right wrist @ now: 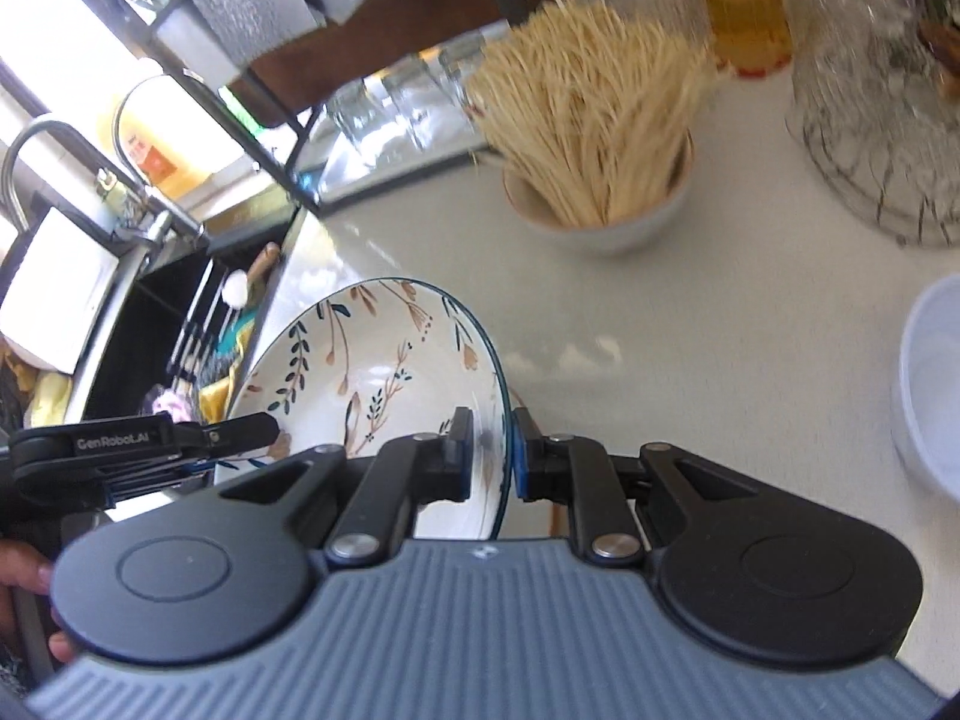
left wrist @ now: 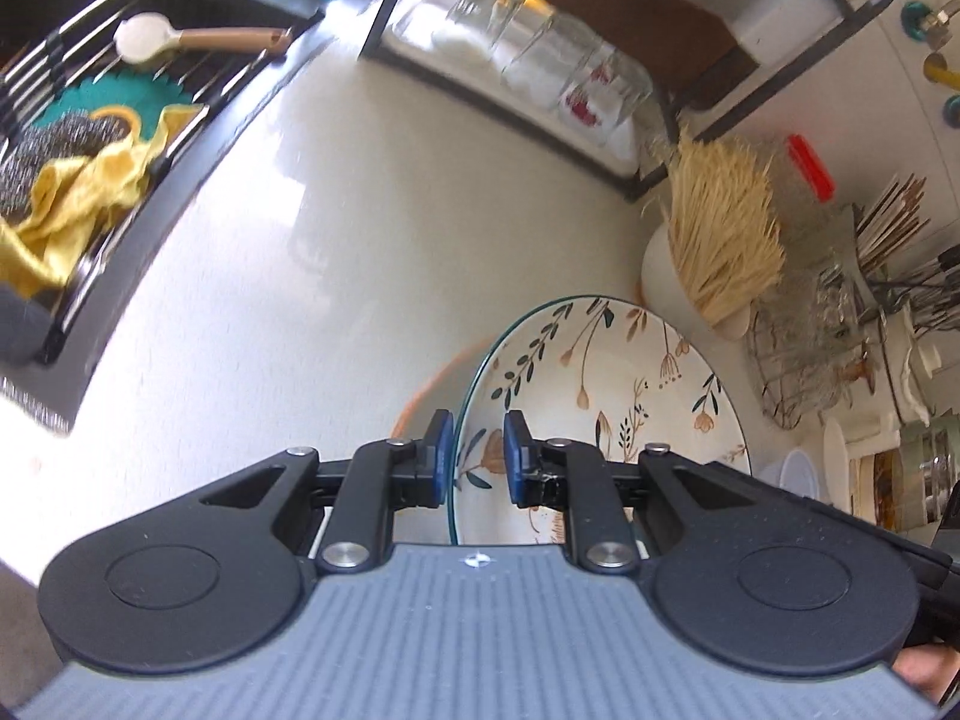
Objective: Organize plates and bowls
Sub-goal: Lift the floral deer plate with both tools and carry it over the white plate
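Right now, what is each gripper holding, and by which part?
Both hold one floral plate by its rim: the left gripper clamps one edge, the right gripper the opposite edge.

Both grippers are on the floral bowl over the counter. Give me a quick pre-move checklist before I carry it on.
1. Left gripper clamped on the floral bowl rim: ok, one pad on each side of the rim.
2. Right gripper clamped on the opposite rim: ok.
3. Bowl clear of the white counter: cannot tell; its underside is hidden.
4. Cup of straw sticks near the bowl's far side: ok, not touching.
5. Glass rack ahead: ok, apart from the bowl.
6. Bowl contents: ok, looks empty.
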